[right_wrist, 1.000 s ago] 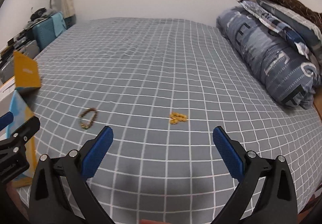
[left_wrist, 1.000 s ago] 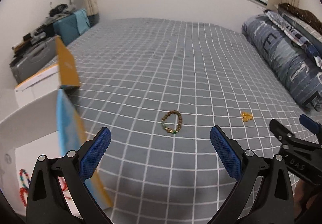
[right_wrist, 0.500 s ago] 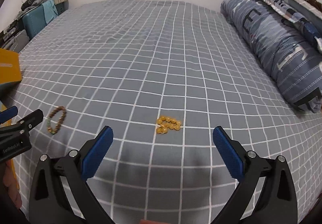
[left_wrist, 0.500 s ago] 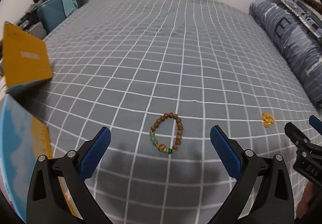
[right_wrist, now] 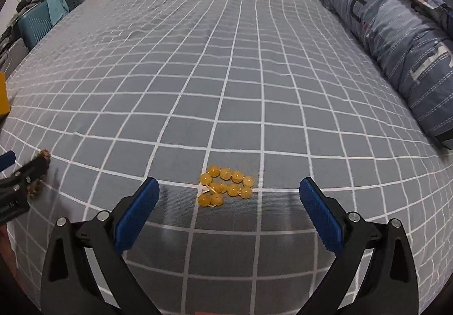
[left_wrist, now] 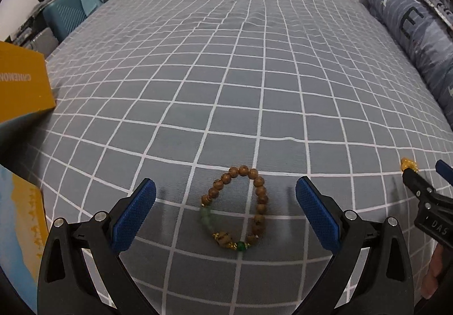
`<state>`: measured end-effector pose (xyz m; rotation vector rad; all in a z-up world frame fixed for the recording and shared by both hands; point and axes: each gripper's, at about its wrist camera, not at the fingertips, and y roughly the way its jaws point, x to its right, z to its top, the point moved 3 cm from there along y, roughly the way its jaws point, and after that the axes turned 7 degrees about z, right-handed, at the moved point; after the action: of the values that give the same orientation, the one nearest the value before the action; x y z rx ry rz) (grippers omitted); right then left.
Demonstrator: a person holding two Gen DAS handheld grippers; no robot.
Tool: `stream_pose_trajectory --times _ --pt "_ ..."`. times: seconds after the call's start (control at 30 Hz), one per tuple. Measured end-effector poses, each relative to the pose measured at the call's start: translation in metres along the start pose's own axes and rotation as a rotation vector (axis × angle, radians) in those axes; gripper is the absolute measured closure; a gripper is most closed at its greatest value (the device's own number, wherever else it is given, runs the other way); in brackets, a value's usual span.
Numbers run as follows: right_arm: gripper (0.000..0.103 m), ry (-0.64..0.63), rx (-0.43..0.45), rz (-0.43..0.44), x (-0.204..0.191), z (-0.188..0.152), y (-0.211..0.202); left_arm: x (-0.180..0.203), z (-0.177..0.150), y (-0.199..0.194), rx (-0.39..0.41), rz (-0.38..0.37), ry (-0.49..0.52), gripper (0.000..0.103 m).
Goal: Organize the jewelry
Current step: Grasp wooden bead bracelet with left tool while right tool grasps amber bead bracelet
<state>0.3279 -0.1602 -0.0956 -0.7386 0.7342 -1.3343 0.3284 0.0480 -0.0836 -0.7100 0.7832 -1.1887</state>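
A brown wooden bead bracelet with green and gold beads lies flat on the grey checked bedsheet. My left gripper hangs open just above it, the bracelet lying between the blue pads. A yellow bead bracelet lies bunched on the same sheet, just ahead of my open right gripper. In the left wrist view the yellow bracelet peeks out at the right edge behind the right gripper's black finger. In the right wrist view the brown bracelet is half hidden by the left gripper's finger.
An open yellow and blue cardboard box stands at the left edge of the bed. A rolled blue duvet lies along the right side. A teal suitcase and clutter sit beyond the bed's far left corner.
Both grippers have dropped lower and moved forward, each closing in on its own bracelet. Both bracelets now look much larger and nearer the fingertips. The jaws have stayed open.
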Motion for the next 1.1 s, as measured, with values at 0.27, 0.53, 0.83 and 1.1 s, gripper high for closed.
stream_pose_trajectory --times 0.27,0.53,0.83,1.1 --pt "0.008 0.016 -0.005 0.001 0.003 -0.002 0.009 -0.002 -0.003 0.022 -0.034 0.009 -0.003 0.006" --pt "0.03 0.016 -0.041 0.035 0.005 -0.004 0.019 -0.007 -0.006 0.027 -0.038 -0.023 -0.006 0.019" --pt "0.068 0.031 -0.032 0.04 0.008 -0.004 0.018 -0.001 -0.009 0.021 -0.033 -0.044 0.019 0.052" --pt "0.087 -0.009 -0.027 0.014 0.0 -0.005 0.017 -0.004 -0.008 0.017 -0.04 -0.033 0.017 0.093"
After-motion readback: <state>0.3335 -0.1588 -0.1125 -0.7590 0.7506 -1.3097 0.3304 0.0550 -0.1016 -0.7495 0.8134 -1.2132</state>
